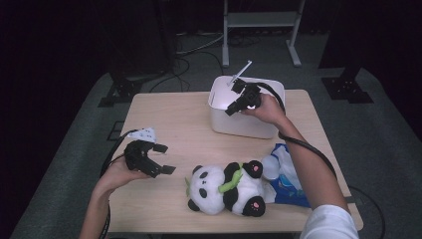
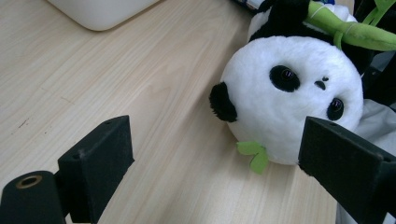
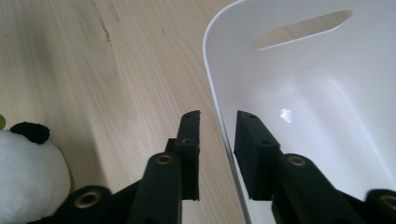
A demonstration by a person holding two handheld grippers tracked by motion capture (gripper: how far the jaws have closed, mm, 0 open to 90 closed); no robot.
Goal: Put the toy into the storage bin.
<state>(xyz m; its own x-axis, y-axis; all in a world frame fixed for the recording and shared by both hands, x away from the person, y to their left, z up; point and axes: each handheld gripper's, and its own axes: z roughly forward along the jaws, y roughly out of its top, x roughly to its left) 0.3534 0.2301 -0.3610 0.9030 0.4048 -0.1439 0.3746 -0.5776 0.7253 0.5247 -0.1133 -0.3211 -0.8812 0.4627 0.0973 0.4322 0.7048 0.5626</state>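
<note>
The high view looks forward and down from above the person's near side, far enough back to take in the whole worktop [image 1: 169, 119] and the floor beyond; the left gripper view sits low and close over the wood, facing rightward at the plush panda [image 2: 289, 98]. The right gripper view looks down from just above the near rim of the white bin [image 3: 219, 93]; all three views share panda, bin and worktop.
</note>
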